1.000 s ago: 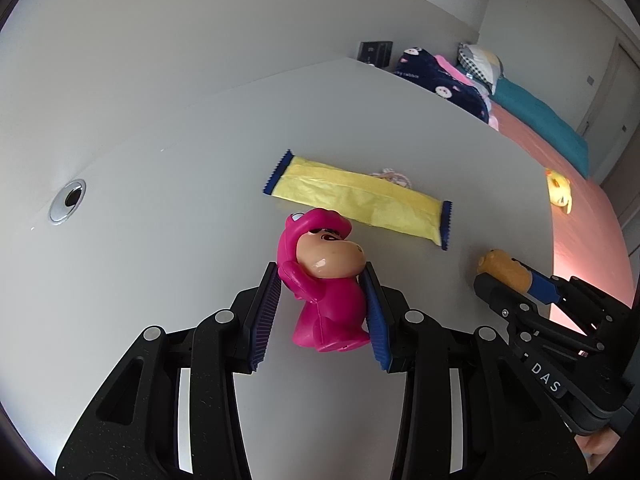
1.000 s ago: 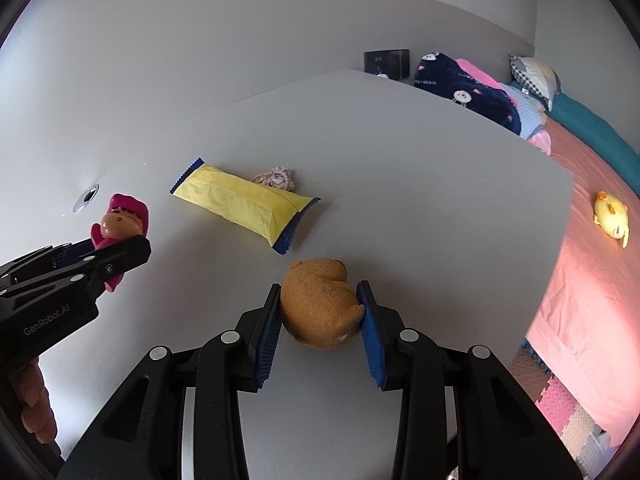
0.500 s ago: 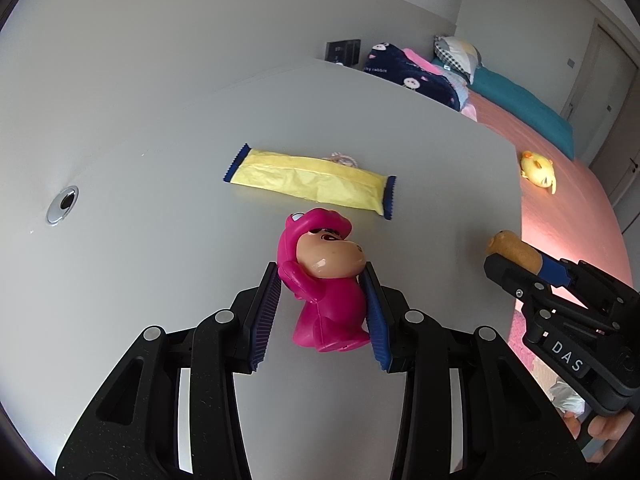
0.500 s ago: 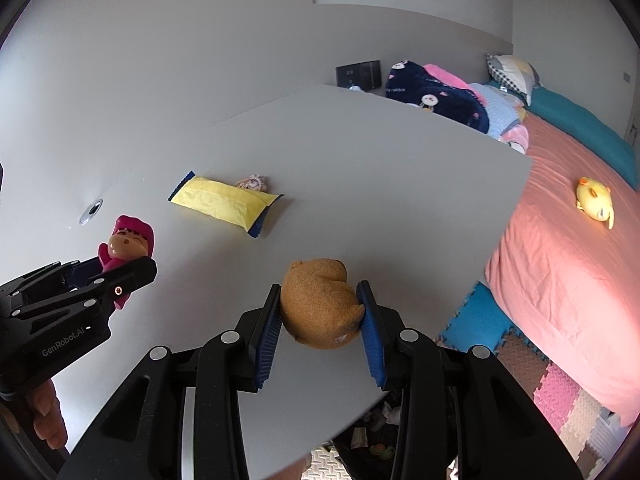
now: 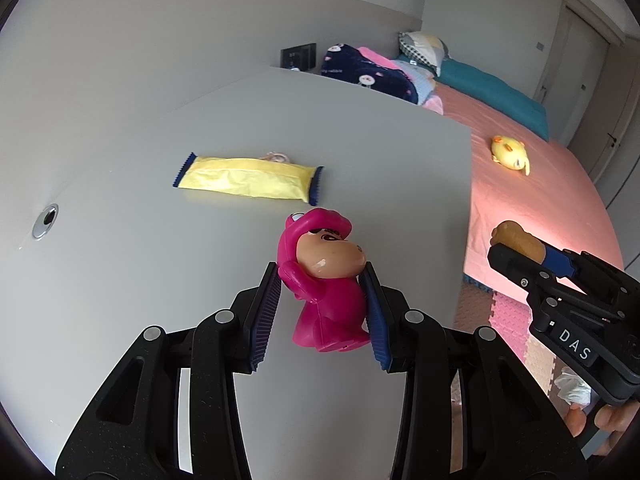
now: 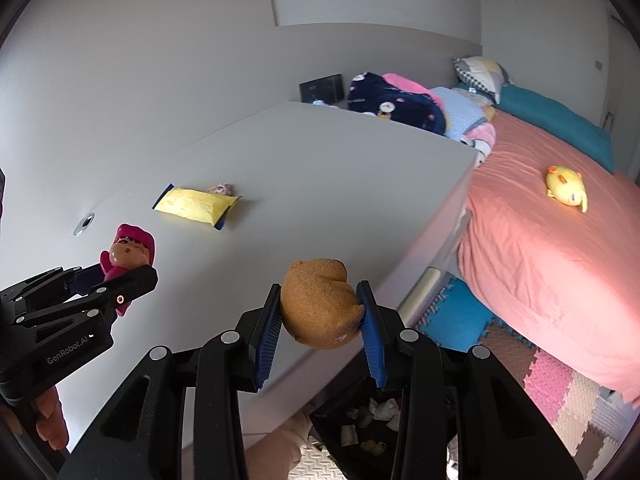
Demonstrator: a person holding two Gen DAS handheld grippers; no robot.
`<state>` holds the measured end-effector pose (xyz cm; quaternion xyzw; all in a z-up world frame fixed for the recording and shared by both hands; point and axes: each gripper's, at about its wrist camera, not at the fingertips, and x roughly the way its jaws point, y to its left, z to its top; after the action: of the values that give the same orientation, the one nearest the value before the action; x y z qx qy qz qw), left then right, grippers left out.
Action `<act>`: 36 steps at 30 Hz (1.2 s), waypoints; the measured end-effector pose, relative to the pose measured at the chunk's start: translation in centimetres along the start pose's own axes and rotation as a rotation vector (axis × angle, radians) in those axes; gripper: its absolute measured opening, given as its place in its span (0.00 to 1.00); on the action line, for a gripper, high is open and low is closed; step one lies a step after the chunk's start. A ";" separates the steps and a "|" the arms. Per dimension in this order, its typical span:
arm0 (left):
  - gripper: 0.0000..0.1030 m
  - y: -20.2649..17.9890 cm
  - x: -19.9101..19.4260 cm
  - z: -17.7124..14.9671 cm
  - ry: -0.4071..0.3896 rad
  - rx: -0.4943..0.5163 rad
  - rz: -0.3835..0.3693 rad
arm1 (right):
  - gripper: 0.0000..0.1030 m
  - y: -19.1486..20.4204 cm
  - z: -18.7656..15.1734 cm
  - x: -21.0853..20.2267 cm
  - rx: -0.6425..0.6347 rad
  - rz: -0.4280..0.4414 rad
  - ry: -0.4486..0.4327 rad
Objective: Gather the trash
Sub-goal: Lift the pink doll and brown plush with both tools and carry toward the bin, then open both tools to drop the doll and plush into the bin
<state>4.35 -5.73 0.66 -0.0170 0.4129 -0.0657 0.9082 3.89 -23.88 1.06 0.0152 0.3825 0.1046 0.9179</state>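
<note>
Trash on the grey table comes down to a yellow wrapper with blue crimped ends, lying flat near the far side with a small crumpled scrap touching its back edge. From the left wrist, the left gripper is clenched on a pink figurine, pads against its body, held above the table. That toy looks like hard, glossy plastic (likely to slip if the squeeze eases); the wrapper looks light, thin and crinkly, best pinched by one crimped end. From the right wrist, the right gripper is clamped on a brown squishy toy, which seems soft and to give under the pads. It hangs past the table's edge, above a dark bin on the floor holding scraps.
</note>
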 end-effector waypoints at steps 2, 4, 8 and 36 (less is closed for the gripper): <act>0.39 -0.8 -0.1 -0.2 -0.002 0.010 -0.011 | 0.38 -0.6 -0.4 -0.6 0.006 -0.011 -0.007; 0.39 -1.6 -0.1 -0.3 -0.003 0.023 -0.023 | 0.38 -1.0 -0.7 -1.2 0.014 -0.019 -0.013; 0.39 -3.3 -0.2 -0.6 -0.004 0.052 -0.043 | 0.38 -2.3 -1.6 -2.1 0.033 -0.043 -0.021; 0.39 -14.9 0.1 -2.4 0.017 0.291 -0.189 | 0.38 -11.9 -5.2 -8.1 0.223 -0.200 -0.068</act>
<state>1.03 -20.44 0.28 0.0763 0.4035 -0.2100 0.8873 -3.19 -37.41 1.83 0.0822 0.3598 -0.0309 0.9289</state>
